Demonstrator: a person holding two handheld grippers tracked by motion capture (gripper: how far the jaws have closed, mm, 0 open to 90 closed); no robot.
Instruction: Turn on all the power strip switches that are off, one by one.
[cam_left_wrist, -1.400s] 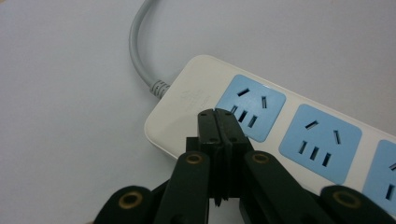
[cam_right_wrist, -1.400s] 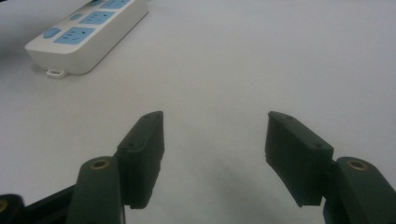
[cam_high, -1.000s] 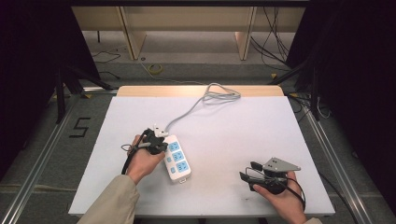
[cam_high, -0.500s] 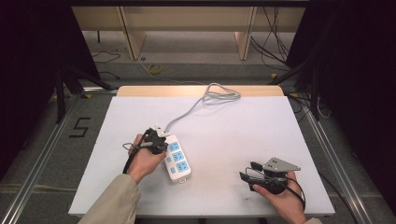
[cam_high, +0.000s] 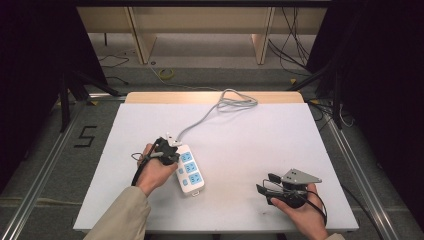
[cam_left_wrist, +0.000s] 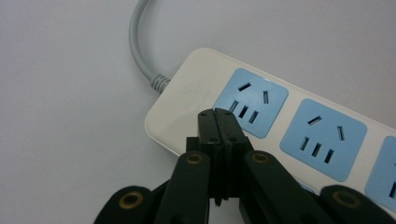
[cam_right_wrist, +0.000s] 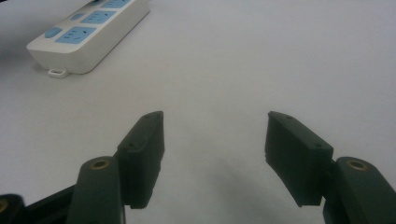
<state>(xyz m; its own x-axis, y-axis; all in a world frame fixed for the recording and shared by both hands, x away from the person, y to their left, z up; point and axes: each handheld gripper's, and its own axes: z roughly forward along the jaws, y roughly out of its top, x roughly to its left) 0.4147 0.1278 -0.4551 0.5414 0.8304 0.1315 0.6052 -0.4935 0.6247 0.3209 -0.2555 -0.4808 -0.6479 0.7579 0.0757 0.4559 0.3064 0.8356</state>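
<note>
A white power strip (cam_high: 189, 170) with three blue sockets lies left of the table's middle, and its grey cable (cam_high: 210, 114) runs to the far edge. My left gripper (cam_high: 172, 152) sits at the strip's cable end. Its jaws are shut with nothing between them, their tips (cam_left_wrist: 218, 122) over the strip (cam_left_wrist: 289, 130) beside the first blue socket (cam_left_wrist: 252, 102). My right gripper (cam_high: 265, 184) rests near the front right of the table, pointing left. It stands open (cam_right_wrist: 215, 140) over bare white surface, with the power strip (cam_right_wrist: 88, 32) farther off at upper left.
The white table (cam_high: 260, 135) has a wooden strip along its far edge. The cable coils in a loop (cam_high: 237, 100) at that far edge. Beyond lie a grey floor with wires and wooden shelf legs. Metal rails run along both sides of the table.
</note>
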